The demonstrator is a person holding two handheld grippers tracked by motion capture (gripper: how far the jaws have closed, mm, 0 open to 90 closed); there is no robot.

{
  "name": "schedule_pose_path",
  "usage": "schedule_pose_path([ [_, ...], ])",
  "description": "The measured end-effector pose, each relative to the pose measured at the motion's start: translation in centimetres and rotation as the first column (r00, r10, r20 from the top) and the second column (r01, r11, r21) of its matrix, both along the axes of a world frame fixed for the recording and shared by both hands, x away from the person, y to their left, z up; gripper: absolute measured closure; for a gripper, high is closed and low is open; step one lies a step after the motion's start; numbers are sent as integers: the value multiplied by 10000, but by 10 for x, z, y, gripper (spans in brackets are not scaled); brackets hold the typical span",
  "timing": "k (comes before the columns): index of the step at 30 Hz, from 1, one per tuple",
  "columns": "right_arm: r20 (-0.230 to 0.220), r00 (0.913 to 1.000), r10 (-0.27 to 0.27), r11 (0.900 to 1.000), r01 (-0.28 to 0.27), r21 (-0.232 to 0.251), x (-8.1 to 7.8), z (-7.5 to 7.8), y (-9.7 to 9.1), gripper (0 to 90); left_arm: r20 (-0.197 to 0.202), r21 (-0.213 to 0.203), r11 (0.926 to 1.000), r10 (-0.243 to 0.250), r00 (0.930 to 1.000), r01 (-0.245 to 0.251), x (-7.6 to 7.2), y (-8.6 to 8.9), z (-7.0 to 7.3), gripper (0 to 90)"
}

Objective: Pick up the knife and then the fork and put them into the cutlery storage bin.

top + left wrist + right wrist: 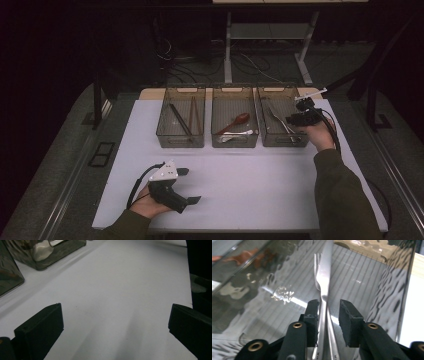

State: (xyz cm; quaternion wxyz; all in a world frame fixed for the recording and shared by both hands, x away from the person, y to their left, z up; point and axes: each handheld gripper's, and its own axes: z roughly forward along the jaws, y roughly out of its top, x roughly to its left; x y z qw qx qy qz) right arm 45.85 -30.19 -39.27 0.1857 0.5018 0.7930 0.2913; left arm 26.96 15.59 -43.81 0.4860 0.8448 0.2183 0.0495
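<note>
Now I am resting my left gripper (187, 186) at the lower left of the high view, jaws spread wide over bare table (120, 290), nothing between them. Moving rightward, three bins are sitting in a row: chopsticks (182, 119) in the left one, spoons (235, 126) in the middle one, and the knife (325, 277) and fork (317, 270) in the right bin (282, 141). At the right of the frame I am holding my right gripper (327, 311) down inside that bin, jaws partly parted and straddling the knife without pressing on it. Its long axis is running straight away from the gripper, up the frame, with the fork lying just left of it. My right hand is far nearer.
</note>
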Motion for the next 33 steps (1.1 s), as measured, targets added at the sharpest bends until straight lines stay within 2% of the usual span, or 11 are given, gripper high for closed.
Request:
schedule_pose_path([
  [7, 203, 9997, -142, 9991, 134, 412, -3, 5, -2, 517, 11, 4, 10000, 16, 10000, -16, 0, 0, 0, 0],
  [10, 266, 9994, -201, 9969, 180, 764, -5, 8, -4, 497, 10, 12, 10000, 11, 10000, -11, 0, 0, 0, 0],
  [12, 403, 9990, -202, 9935, 155, 1124, -7, 11, -6, 467, 18, -21, 10000, 34, 10000, -34, 0, 0, 0, 0],
  [16, 814, 9959, -406, 9886, 282, 1480, -12, 18, -7, 388, 3, -8, 10000, 55, 10000, -55, 0, 0, 0, 0],
  [21, 1360, 9882, -700, 9779, 411, 2052, -17, 26, -11, 305, -7, -15, 10000, 86, 10000, -86, 0, 0, 0, 0],
  [24, 1416, 9858, -902, 9696, 544, 2387, -21, 29, -14, 271, -27, -74, 9999, 140, 9999, -140, 1, 0, -1, 0],
  [29, 1701, 9829, -711, 9656, 250, 2588, -34, 35, -16, 247, -24, -86, 9998, 187, 9998, -187, 1, 1, 0, 0],
  [33, 1886, 9815, -331, 9675, -159, 2522, -45, 36, -16, 237, -3, 7, 9998, 183, 9998, -183, 2, 2, 0, 0],
])
